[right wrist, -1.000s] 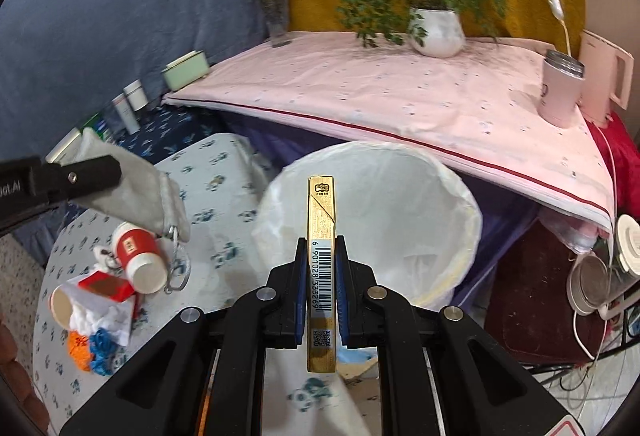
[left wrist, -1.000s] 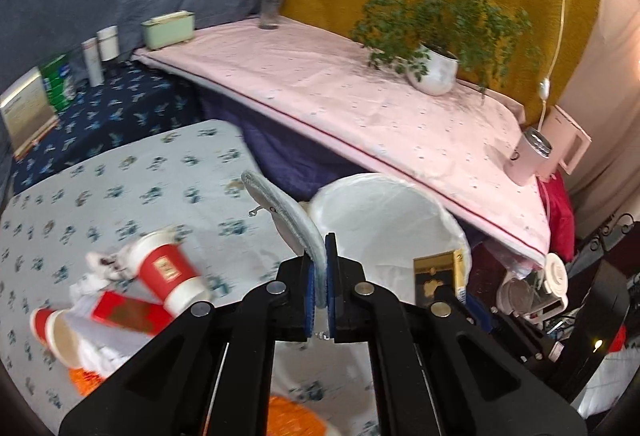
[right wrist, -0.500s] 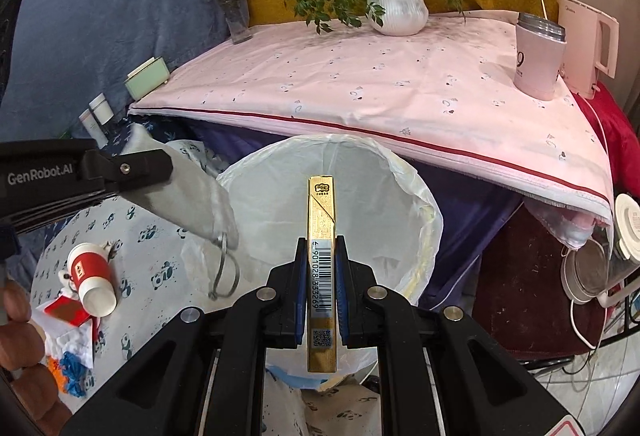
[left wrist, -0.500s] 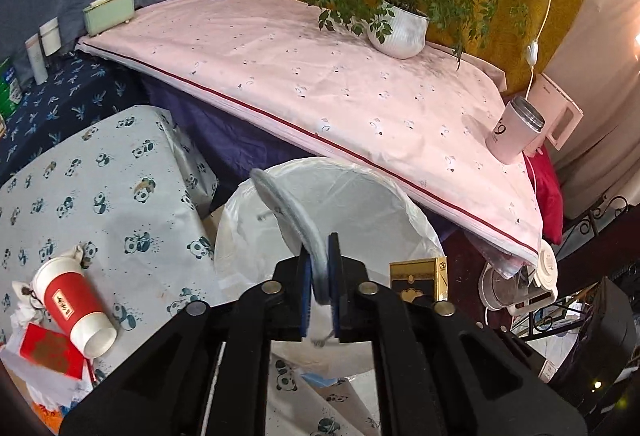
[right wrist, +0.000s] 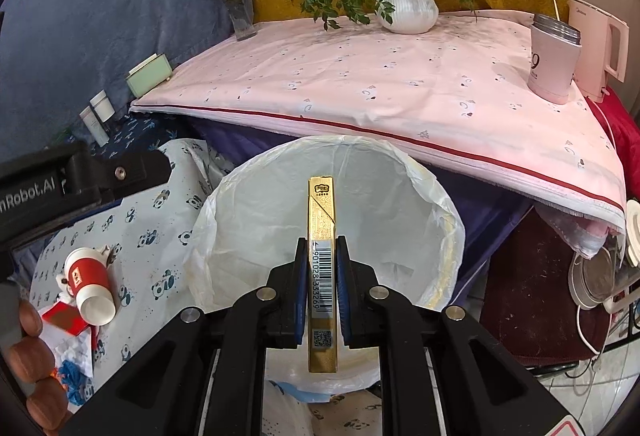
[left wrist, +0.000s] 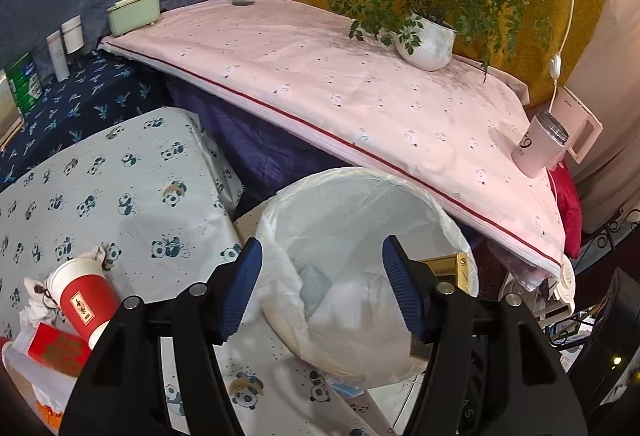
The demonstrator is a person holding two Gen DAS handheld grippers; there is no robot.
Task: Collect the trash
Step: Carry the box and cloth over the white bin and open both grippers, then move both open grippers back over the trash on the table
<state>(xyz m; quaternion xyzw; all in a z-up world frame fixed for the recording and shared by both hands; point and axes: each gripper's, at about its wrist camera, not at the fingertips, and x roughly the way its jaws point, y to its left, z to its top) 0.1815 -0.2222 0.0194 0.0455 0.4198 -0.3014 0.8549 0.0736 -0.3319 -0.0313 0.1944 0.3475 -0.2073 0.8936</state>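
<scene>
Above the bin [left wrist: 448, 220], the left gripper [left wrist: 322, 286] is opening its jaws, and nothing is sitting between them. Inside the white liner, a pale blue-grey piece [left wrist: 314, 286] is lying at the bottom. The right gripper [right wrist: 320, 276] is clamping a gold box [right wrist: 322, 220] upright over the bin opening. On the panda cloth [left wrist: 132, 179], a red cup [left wrist: 82, 300] is lying on its side beside other trash.

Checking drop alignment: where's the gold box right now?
Gold box is clamped upright in the right tool, centre of the right wrist view, above the open lined bin.
</scene>
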